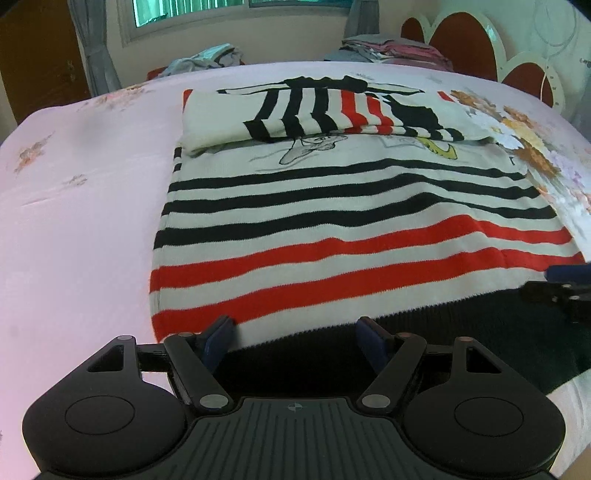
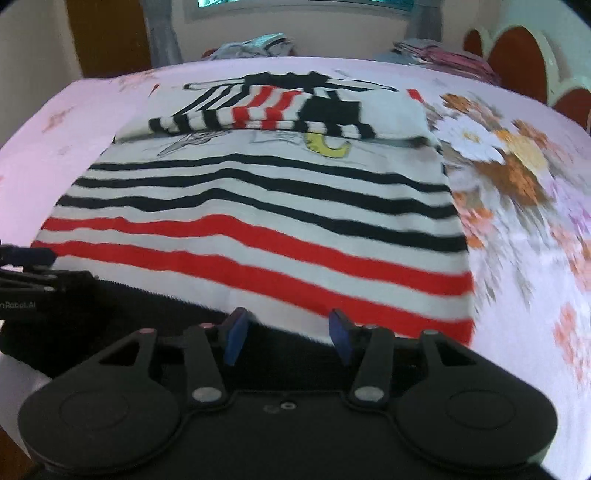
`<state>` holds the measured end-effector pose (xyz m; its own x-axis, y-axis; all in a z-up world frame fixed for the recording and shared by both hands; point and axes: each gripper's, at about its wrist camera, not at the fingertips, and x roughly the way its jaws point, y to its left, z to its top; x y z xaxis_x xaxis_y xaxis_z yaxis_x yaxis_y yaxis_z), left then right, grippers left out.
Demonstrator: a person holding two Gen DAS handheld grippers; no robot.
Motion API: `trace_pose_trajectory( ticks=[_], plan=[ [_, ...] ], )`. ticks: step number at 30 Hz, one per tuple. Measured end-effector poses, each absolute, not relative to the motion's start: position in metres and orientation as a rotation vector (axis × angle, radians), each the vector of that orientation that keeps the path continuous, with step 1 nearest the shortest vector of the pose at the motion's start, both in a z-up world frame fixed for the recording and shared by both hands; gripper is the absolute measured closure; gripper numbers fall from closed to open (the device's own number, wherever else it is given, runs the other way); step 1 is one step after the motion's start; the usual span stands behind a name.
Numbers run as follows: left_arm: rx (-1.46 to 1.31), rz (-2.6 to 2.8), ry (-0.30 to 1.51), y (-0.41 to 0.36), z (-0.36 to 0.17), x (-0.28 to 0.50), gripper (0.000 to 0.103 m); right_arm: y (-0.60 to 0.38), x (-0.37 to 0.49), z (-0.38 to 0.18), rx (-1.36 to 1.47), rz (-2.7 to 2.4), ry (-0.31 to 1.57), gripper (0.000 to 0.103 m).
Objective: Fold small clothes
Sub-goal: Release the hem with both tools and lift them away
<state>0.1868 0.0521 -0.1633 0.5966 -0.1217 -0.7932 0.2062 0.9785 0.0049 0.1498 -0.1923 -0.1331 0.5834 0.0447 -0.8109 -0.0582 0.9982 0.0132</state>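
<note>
A small knit sweater (image 1: pixel 332 218) with white, black and red stripes lies flat on the bed. Its sleeves (image 1: pixel 325 110) are folded across the chest at the far end, and its black ribbed hem (image 1: pixel 443 332) is nearest me. My left gripper (image 1: pixel 297 339) is open over the hem's left part, empty. My right gripper (image 2: pixel 288 332) is open over the hem's right part (image 2: pixel 147 314) of the same sweater (image 2: pixel 258 221), empty. Each gripper shows at the edge of the other's view: the right gripper's fingertips (image 1: pixel 565 273), the left gripper's fingertips (image 2: pixel 26 254).
The bed has a pink sheet (image 1: pixel 74 221) with a flower print (image 2: pixel 517 173). Folded clothes (image 1: pixel 391 50) are stacked at the far right, a loose pile of clothes (image 1: pixel 207 59) at the far left. A red and white headboard (image 1: pixel 465 40) and a window (image 1: pixel 221 11) stand behind.
</note>
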Motion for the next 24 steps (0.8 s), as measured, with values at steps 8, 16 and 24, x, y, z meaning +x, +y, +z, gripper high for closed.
trace_pose_trajectory(
  ticks=[8, 16, 24],
  plan=[
    [0.084, -0.191, 0.912, 0.059, -0.161, 0.176, 0.03, -0.206, 0.128, -0.136, -0.01, -0.011, 0.947, 0.048],
    [0.053, -0.186, 0.915, 0.071, -0.159, 0.166, 0.03, -0.218, 0.116, -0.132, 0.011, -0.063, 0.929, 0.041],
    [-0.001, -0.184, 0.921, 0.089, -0.154, 0.155, 0.03, -0.23, 0.104, -0.124, 0.057, -0.101, 0.914, 0.034]
  ],
)
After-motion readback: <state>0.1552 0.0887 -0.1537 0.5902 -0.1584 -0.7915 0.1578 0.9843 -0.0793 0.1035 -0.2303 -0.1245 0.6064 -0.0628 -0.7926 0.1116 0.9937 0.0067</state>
